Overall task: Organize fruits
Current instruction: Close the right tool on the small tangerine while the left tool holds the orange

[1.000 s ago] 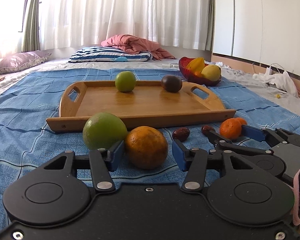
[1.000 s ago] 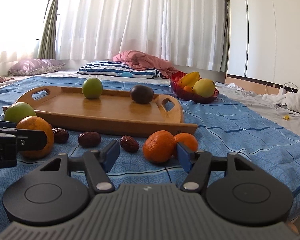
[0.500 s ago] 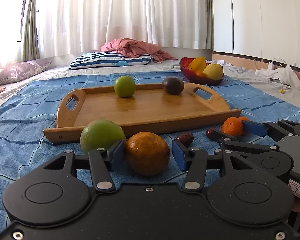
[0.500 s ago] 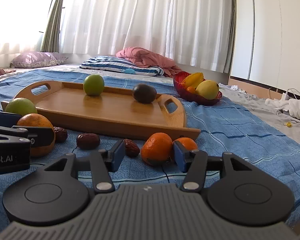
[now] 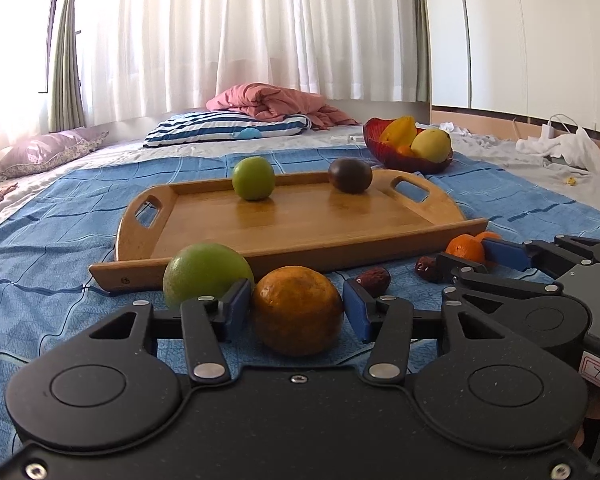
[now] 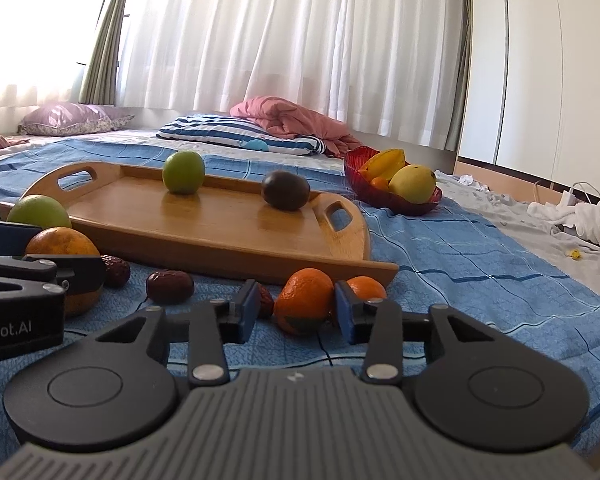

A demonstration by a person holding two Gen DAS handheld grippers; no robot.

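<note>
Sitting on tray (image 5: pixel 300 224): lime (image 5: pixel 253 178), passionfruit (image 5: pixel 349 175)

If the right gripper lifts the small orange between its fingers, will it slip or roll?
The small orange is round, so it would probably roll if released on the blanket. Its rough peel likely grips well. The right gripper, whose jaws have just been closing, might squash it.
</note>
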